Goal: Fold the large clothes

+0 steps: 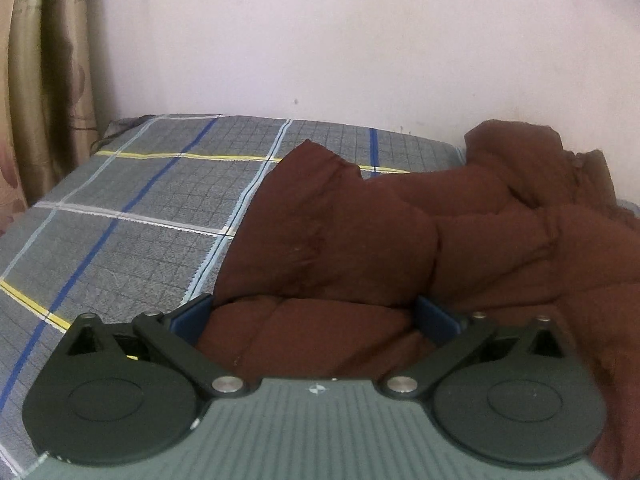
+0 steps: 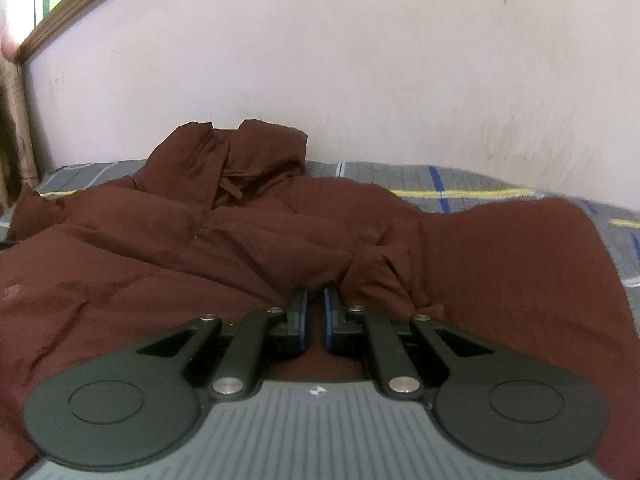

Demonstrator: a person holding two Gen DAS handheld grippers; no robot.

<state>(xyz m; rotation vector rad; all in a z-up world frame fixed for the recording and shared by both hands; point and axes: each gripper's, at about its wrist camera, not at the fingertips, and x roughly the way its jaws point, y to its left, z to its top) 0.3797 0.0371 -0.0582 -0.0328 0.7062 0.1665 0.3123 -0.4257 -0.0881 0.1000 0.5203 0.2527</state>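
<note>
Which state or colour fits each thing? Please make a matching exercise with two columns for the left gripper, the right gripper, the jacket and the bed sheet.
Things:
1. left gripper
2. right gripper
3. jacket
4. bed sheet

Descriptions:
A. grey with blue, white and yellow lines
B. jaws wide open around a brown fold
C. dark brown, padded, spread out
D. jaws nearly together, at the brown cloth

Pairs: 1-B, 2-D, 3-C, 4-A

A home bedroom, probably: a bed under a grey plaid sheet (image 1: pixel 132 200) against a plain pale wall (image 1: pixel 360 40), patterned curtains (image 1: pixel 44 80) beside it.
</note>
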